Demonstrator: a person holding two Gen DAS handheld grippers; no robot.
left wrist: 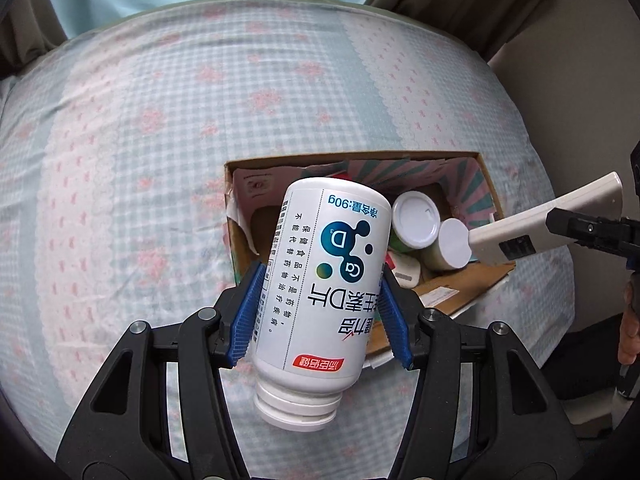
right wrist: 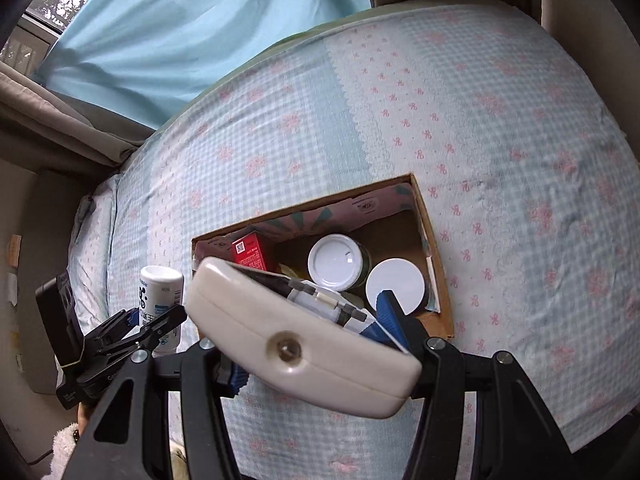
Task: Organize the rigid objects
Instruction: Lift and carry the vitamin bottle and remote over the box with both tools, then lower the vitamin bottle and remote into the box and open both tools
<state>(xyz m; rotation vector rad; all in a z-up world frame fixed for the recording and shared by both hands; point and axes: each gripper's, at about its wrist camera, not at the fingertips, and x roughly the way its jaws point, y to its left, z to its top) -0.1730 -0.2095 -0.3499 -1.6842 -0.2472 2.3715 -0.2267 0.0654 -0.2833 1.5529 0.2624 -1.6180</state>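
My left gripper (left wrist: 320, 312) is shut on a white supplement bottle (left wrist: 320, 280) with blue print, held cap-down just in front of an open cardboard box (left wrist: 486, 178). The bottle also shows in the right wrist view (right wrist: 160, 292), left of the box (right wrist: 424, 208). My right gripper (right wrist: 316, 336) is shut on a cream remote control (right wrist: 296, 340), held over the box's near edge; the remote also shows in the left wrist view (left wrist: 532, 224). Inside the box stand two white-lidded jars (right wrist: 334, 262) and a red carton (right wrist: 250, 250).
The box rests on a bed with a blue checked, pink-flowered sheet (left wrist: 140, 140). A light blue curtain (right wrist: 180, 20) and beige drapes hang behind the bed. A wall stands at the bed's right side (left wrist: 580, 80).
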